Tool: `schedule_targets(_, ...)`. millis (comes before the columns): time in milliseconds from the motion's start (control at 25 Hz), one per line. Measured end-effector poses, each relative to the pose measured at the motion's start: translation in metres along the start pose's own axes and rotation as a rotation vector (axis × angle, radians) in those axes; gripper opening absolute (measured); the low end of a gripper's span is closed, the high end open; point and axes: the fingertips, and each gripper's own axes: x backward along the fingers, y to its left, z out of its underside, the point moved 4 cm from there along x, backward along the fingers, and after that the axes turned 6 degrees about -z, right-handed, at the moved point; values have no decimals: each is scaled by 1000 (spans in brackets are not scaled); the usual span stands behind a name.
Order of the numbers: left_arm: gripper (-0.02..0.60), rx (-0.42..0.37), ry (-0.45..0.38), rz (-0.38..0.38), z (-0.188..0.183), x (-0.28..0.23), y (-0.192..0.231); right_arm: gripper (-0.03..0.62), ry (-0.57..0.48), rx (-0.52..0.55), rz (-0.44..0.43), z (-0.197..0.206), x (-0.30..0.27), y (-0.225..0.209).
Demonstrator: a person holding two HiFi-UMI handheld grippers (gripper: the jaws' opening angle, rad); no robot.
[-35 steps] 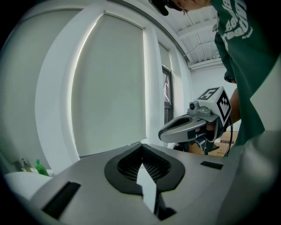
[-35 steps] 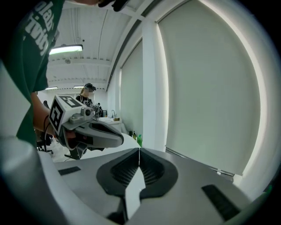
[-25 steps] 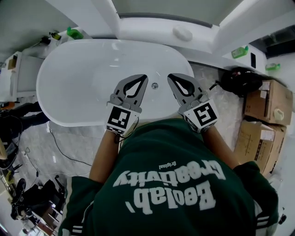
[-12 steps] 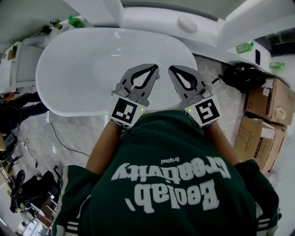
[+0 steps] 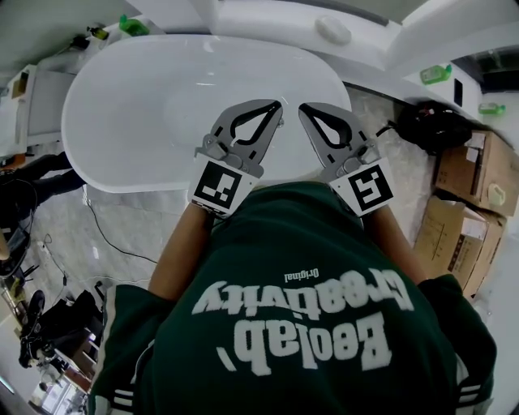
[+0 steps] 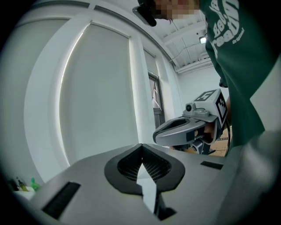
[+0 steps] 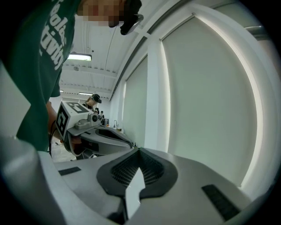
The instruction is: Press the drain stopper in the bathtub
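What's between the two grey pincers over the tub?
Nothing but bare white oval bathtub, between grey left gripper and grey right gripper, in the head view.

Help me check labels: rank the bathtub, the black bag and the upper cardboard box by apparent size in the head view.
1. bathtub
2. upper cardboard box
3. black bag, somewhat smaller than the box

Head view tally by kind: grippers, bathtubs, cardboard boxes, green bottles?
Grey two-jaw grippers: 2, left gripper and right gripper
White oval bathtub: 1
Brown cardboard boxes: 2
Green plastic bottles: 3
Total: 8
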Motion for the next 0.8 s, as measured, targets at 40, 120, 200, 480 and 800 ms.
schedule_targets(40,8,-1,1,2,0,1,-1,14,3,11,-2,-1,1,2)
schedule_targets(120,8,-1,1,6,0,2,-3,14,1,11,-2,-2,1,5)
schedule_targets(200,8,2,2,6,0,4,-4,14,-2,5,1,-3,2,7)
schedule_targets(480,8,-6,19,0,3,10,-5,14,-3,-3,-1,-1,2,9)
schedule_targets(800,8,7,18,-8,3,11,-4,14,5,-7,-11,1,1,13)
